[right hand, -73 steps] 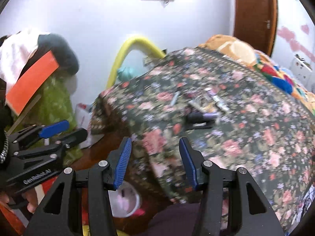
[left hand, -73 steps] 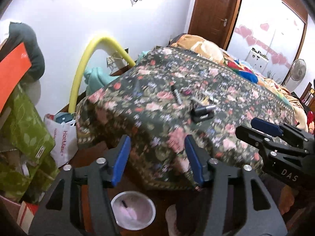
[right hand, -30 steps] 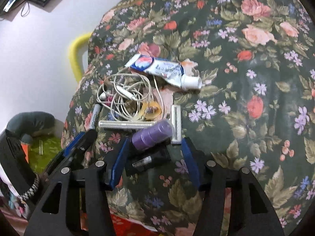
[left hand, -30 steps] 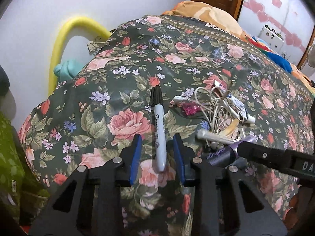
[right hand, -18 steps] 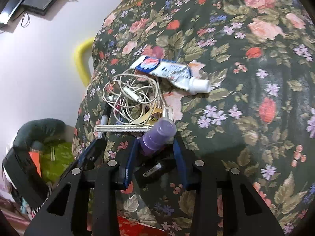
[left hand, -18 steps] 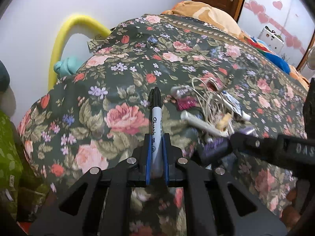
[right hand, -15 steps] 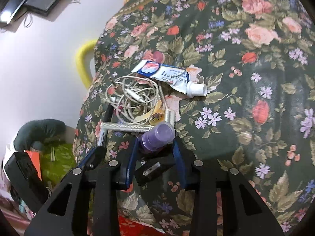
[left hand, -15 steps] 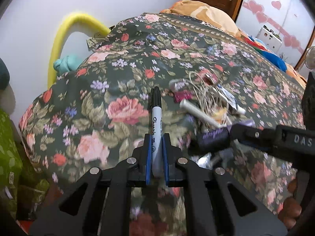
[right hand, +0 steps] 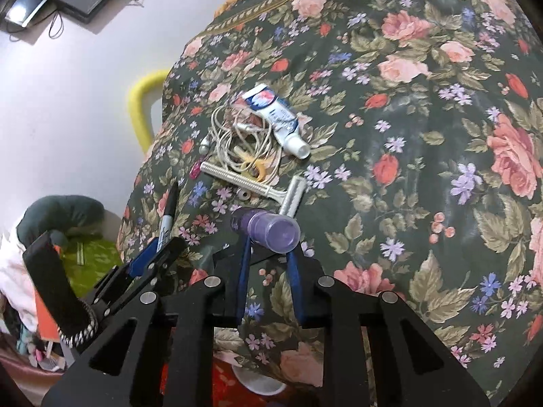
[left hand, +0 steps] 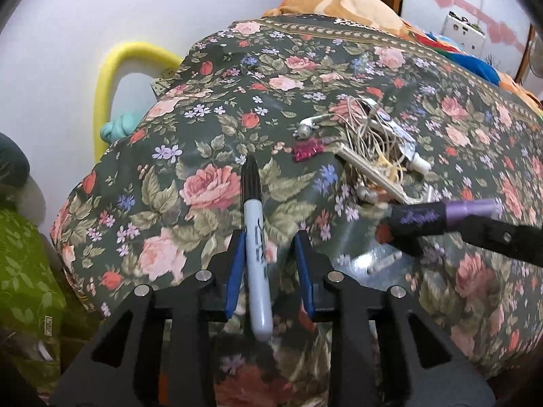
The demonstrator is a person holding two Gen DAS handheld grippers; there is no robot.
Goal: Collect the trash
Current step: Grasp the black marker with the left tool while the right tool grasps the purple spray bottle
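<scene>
A grey marker with a black cap (left hand: 253, 224) stands between the jaws of my left gripper (left hand: 268, 240). Those jaws are opening: the marker leans on the left pad and the right pad is clear of it. My right gripper (right hand: 268, 247) is closing on a purple-and-black tube (right hand: 271, 229) and holds it just above the floral bedspread (right hand: 424, 135). In the left wrist view the tube (left hand: 424, 218) juts from the right gripper (left hand: 471, 218) at the right. The right wrist view shows the left gripper (right hand: 152, 247) and marker (right hand: 168, 210) at lower left.
On the bedspread lie a tangled earphone cable (right hand: 237, 142), a toothpaste tube (right hand: 278, 118), a silver razor (right hand: 258, 183) and a pink wrapper (left hand: 307, 151). A white bin (right hand: 258, 383) sits below the bed edge. A yellow foam tube (left hand: 112, 78) and a green bag (left hand: 23, 271) are at left.
The left jaws, shut on the marker half a second ago, now stand apart with the marker leaning inside. The right jaws have narrowed onto the purple tube and lifted it off the bedspread.
</scene>
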